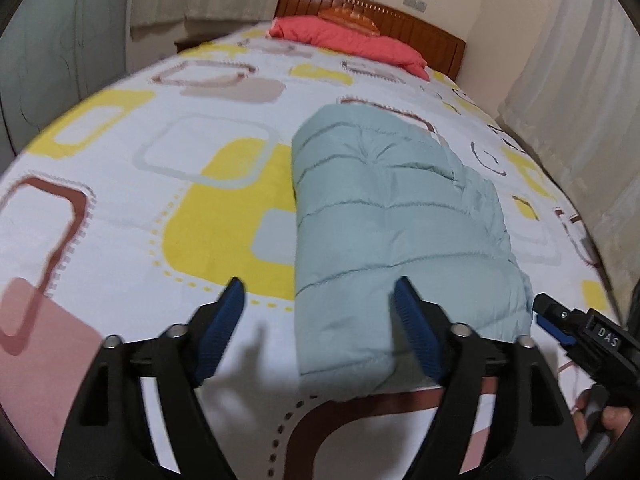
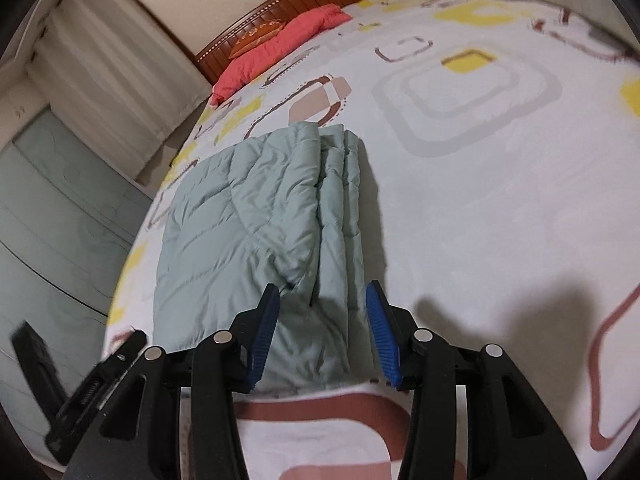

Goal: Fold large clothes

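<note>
The pale green quilted jacket [image 1: 400, 216] lies folded into a long, thick rectangular bundle on the bed cover [image 1: 160, 184], its long axis running toward the headboard [image 1: 400, 20]. Its fabric is smooth and puffy, divided by stitched horizontal channels. In the right wrist view the jacket [image 2: 240, 216] shows several stacked layers along its right-hand edge, and the near end is rounded and slightly creased.

The left gripper [image 1: 320, 292] hangs above the near end of the bundle with its jaws spread wide; nothing is between them. One ribbed blue pad stands over the cover, the other over the jacket. The right gripper [image 2: 322, 296] is held just above the near end of the layered edge, jaws parted to a moderate gap and gripping nothing. Contact with the fabric cannot be determined.

The bed cover is white, printed with rounded squares in yellow, brown, grey and pink. A coral-red quilted bundle [image 1: 352, 44] lies against the slatted wooden headboard. Pale pleated curtains [image 2: 112, 68] hang beside the bed.
</note>
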Demonstrator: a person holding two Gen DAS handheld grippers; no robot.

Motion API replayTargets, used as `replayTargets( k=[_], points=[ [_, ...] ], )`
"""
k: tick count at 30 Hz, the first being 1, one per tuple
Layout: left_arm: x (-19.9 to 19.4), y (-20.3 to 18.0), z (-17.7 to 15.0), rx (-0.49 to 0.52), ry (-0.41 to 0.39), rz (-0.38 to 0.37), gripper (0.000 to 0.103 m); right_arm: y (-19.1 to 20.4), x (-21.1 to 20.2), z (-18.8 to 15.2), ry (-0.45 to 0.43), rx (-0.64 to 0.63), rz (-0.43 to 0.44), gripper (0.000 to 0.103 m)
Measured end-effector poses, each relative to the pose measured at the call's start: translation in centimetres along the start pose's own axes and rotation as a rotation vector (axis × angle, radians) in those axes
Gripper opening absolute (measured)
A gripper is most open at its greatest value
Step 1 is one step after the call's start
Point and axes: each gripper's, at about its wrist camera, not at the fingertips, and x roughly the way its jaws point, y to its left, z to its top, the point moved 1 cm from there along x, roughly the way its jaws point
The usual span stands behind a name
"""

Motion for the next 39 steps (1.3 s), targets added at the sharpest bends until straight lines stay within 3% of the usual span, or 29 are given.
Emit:
replayTargets(
  k=[3, 4, 5, 6, 14, 25, 39],
  points=[
    [-1.5, -0.6, -0.3, 0.036, -0.045, 0.046, 0.085, 1.3, -0.5, -0.5, -0.022, -0.059, -0.052, 0.048],
    [-2.0, -0.8, -0.4, 0.045, -0.056, 0.059, 0.088, 1.7, -0.8, -0.8, -0.029, -0.08, -0.066, 0.054],
    [-2.4, -1.0, -0.5, 0.051, -0.067, 0.068, 0.089, 2.1, -0.8, -0.9, -0.035, -0.093, -0.079, 0.068],
    [-2.7, -0.9, -0.6, 0.056, -0.075, 0.074, 0.09, 2.6, -1.3, -1.3, -0.059, -0.117, -0.101, 0.071],
    [-5.8, -1.6, -1.0, 0.081, -0.133, 0.108, 0.092, 5.6, -4.2, -2.5, -0.155, -0.233, -0.164, 0.071],
    [-9.8, -2.2, -1.2, 0.087, -0.196, 0.114, 0.099, 7.7, -7.7, -3.5, -0.209, -0.29, -0.163, 0.075],
    [-10.7, -2.1, -1.7, 0.071, -0.188, 0.122, 0.101, 8.4, -8.6, -4.1, -0.234, -0.302, -0.159, 0.075]
  ],
)
